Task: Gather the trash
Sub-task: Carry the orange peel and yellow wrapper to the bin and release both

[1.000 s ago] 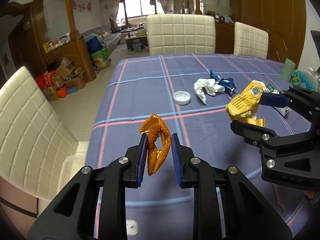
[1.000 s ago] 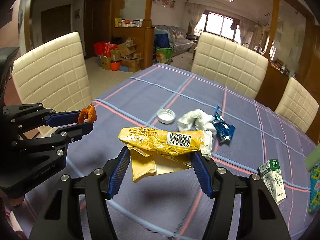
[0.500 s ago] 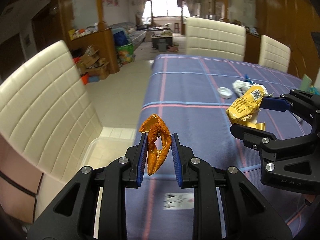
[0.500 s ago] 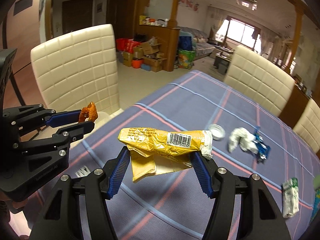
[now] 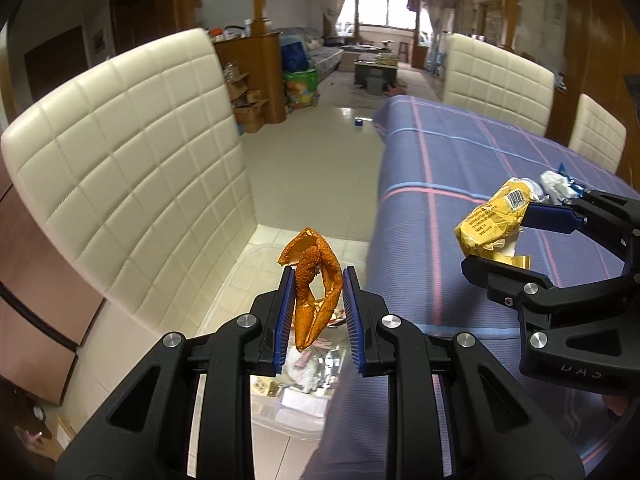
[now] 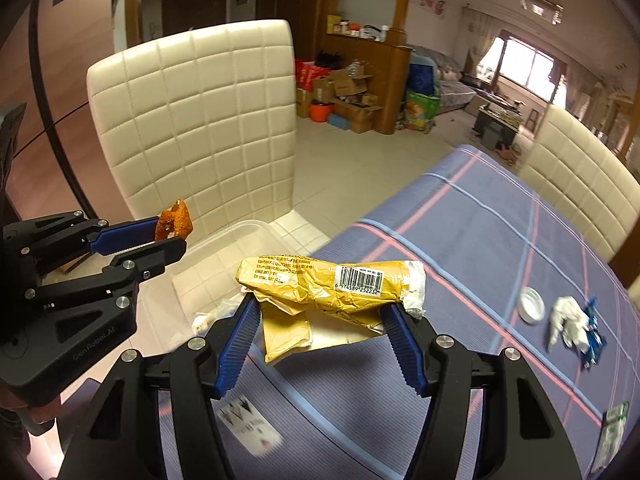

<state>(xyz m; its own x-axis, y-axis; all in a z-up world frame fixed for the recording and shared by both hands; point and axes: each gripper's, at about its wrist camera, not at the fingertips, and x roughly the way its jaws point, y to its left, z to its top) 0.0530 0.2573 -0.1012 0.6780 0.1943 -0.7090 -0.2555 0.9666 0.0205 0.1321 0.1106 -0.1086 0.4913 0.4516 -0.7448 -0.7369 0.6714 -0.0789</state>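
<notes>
My left gripper [image 5: 315, 280] is shut on an orange peel [image 5: 314, 276] and holds it over a clear plastic bin [image 5: 280, 408] on the floor beside the table; the bin holds several scraps. The peel also shows in the right wrist view [image 6: 175, 220]. My right gripper [image 6: 320, 308] is shut on a crumpled yellow wrapper [image 6: 328, 284] with a barcode, held above the table's left edge. The wrapper shows in the left wrist view [image 5: 494, 216] to the right of the peel.
The blue plaid tablecloth [image 6: 480, 240] carries a white lid [image 6: 531, 305], a white tissue [image 6: 568, 316], a blue wrapper [image 6: 592, 336], a green carton [image 6: 612, 432] and a paper slip [image 6: 248, 428]. A cream chair [image 5: 132, 184] stands just behind the bin.
Both grippers have swung left, off the table's middle towards its left edge. The bin on the floor has come into view under the left gripper. Both grips are unchanged.
</notes>
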